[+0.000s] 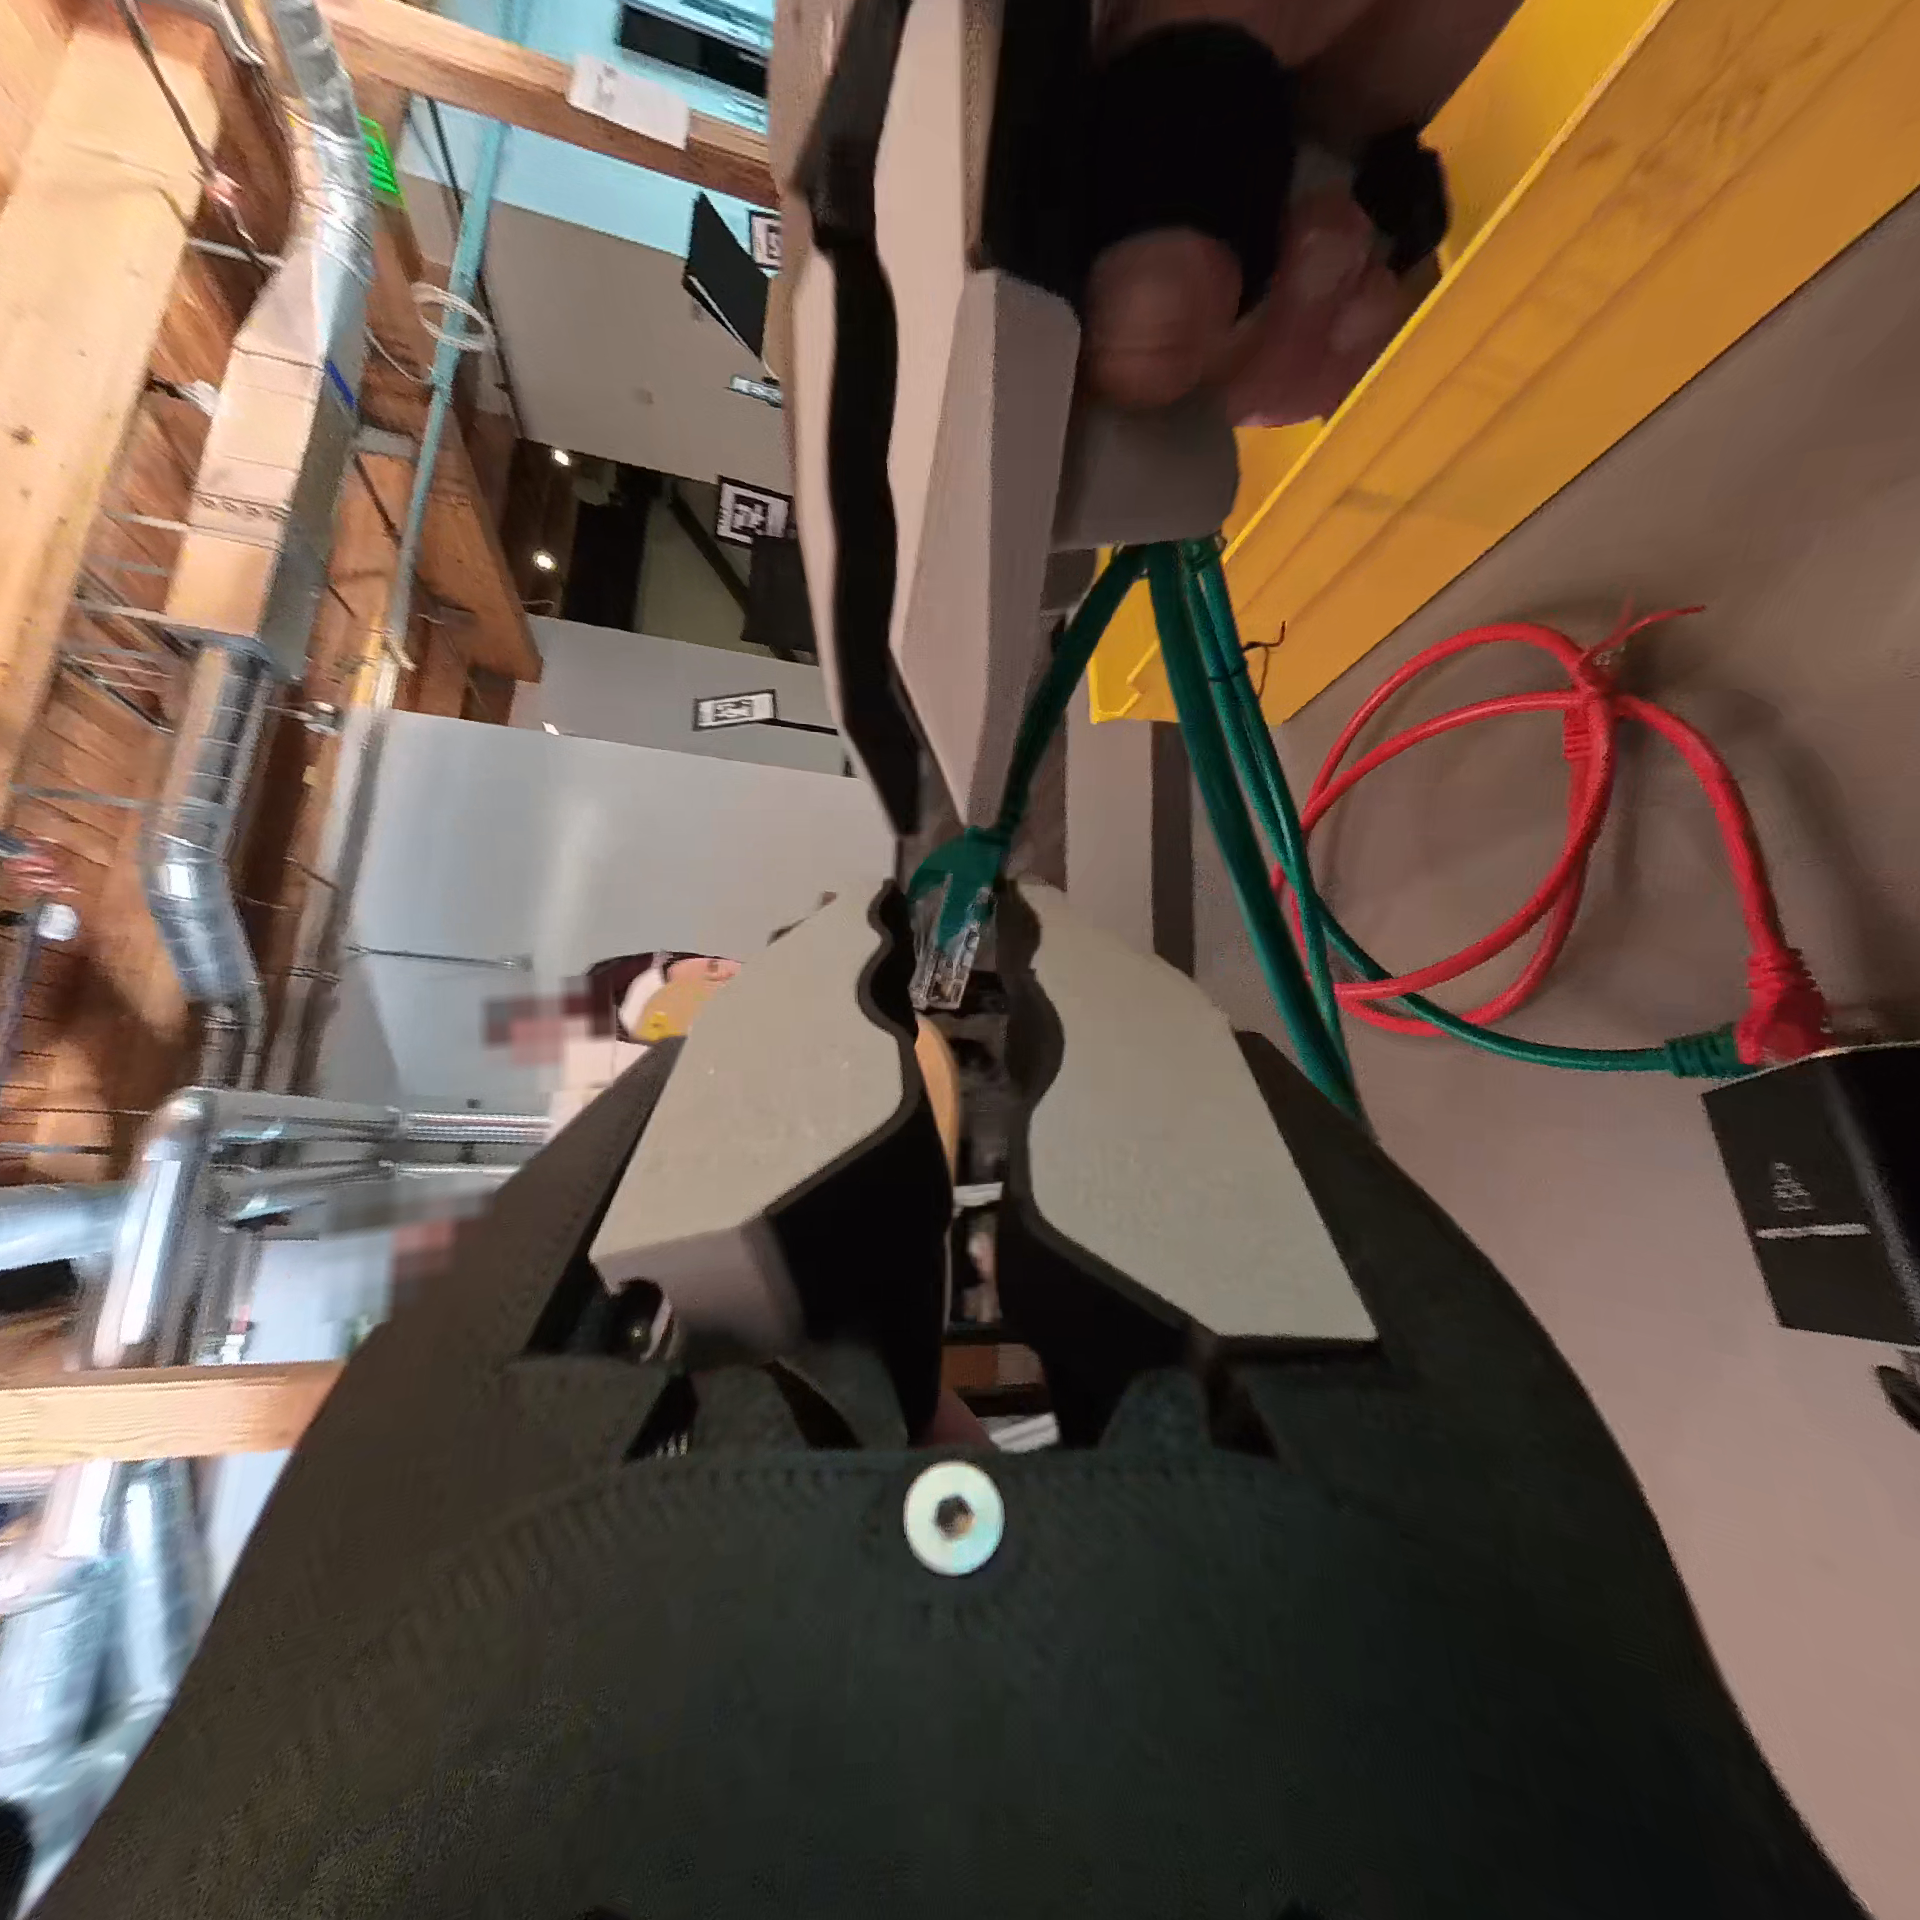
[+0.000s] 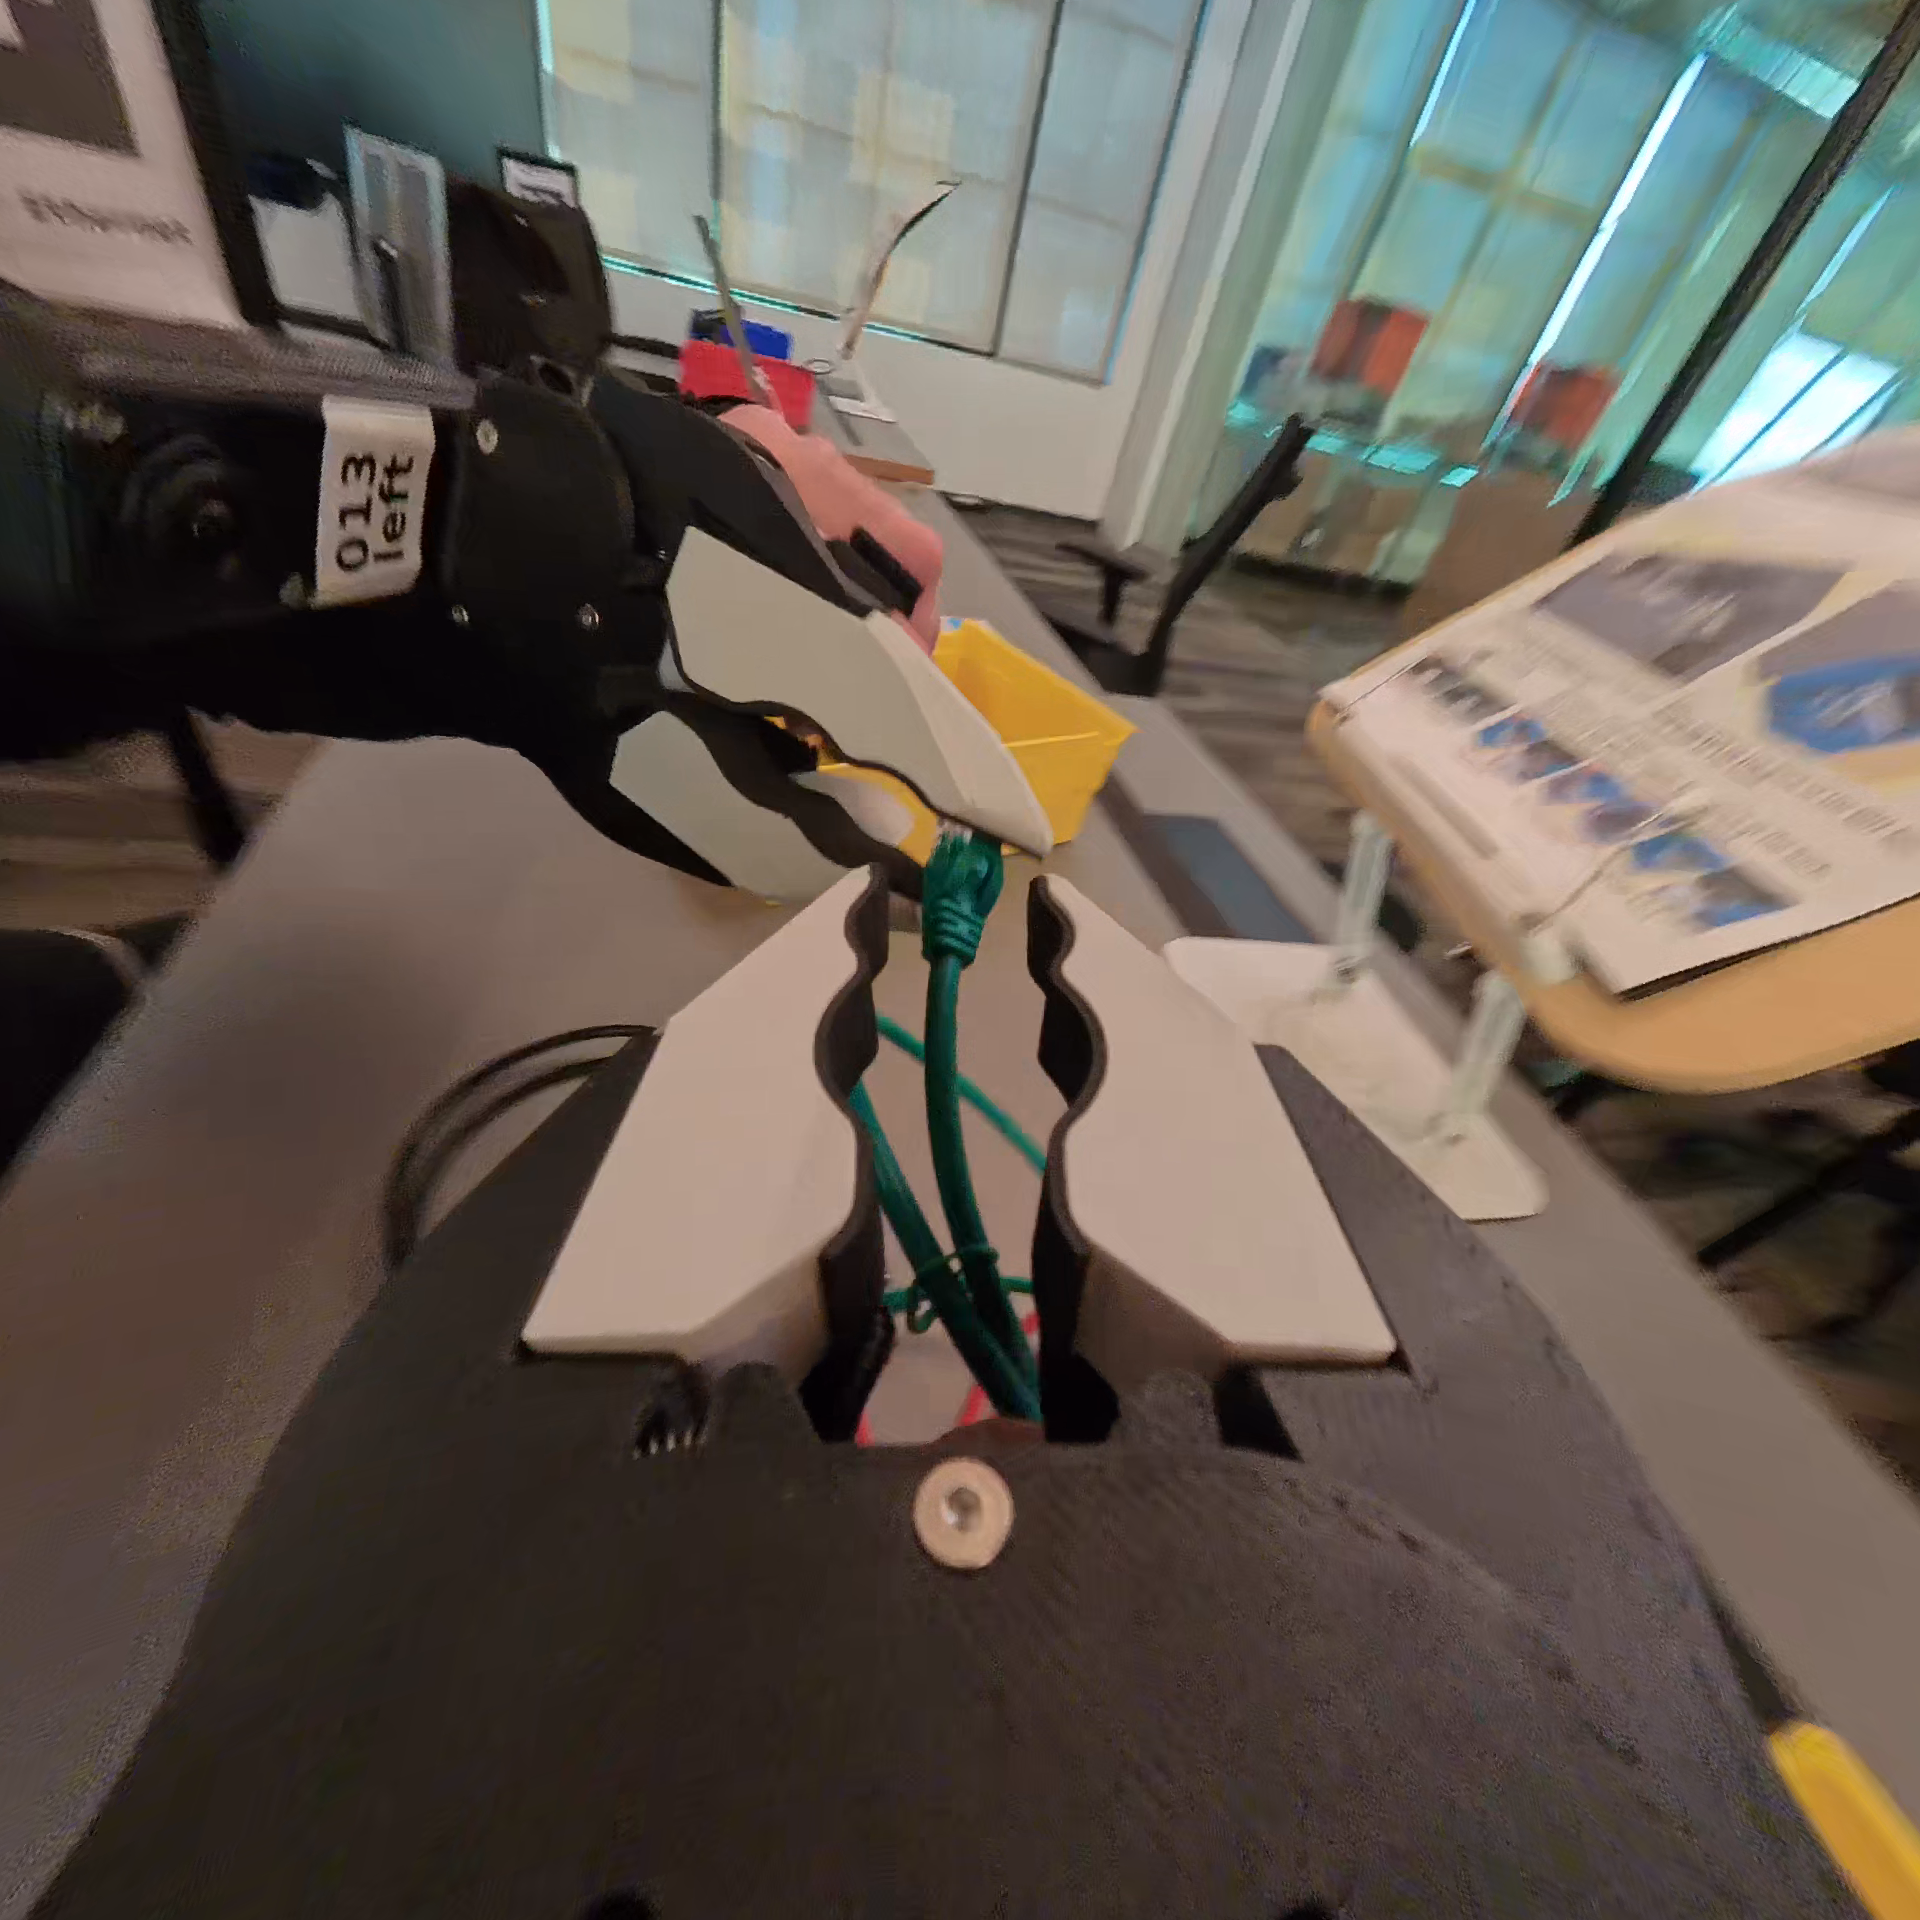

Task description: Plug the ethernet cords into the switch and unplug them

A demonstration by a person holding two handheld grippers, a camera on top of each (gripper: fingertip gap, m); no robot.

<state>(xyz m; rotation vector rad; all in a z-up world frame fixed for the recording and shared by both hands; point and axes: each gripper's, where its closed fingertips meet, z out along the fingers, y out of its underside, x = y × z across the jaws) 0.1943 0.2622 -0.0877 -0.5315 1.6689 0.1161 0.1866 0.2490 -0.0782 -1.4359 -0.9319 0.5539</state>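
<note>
The left hand-held gripper (image 1: 951,951) pinches the green ethernet cord's clear plug (image 1: 948,956) above the grey worktop (image 1: 1558,1299); the right hand-held gripper (image 2: 956,894) is released around the cord (image 2: 951,1039); the switch (image 1: 1829,1184) sits at the worktop's right

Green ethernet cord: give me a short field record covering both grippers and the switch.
left gripper: shut on green plug
right gripper: open, green cord running between its fingers
switch: black, on table
at switch: red plug and green cord's other end, apparently plugged in
red cord: looped on table
</note>
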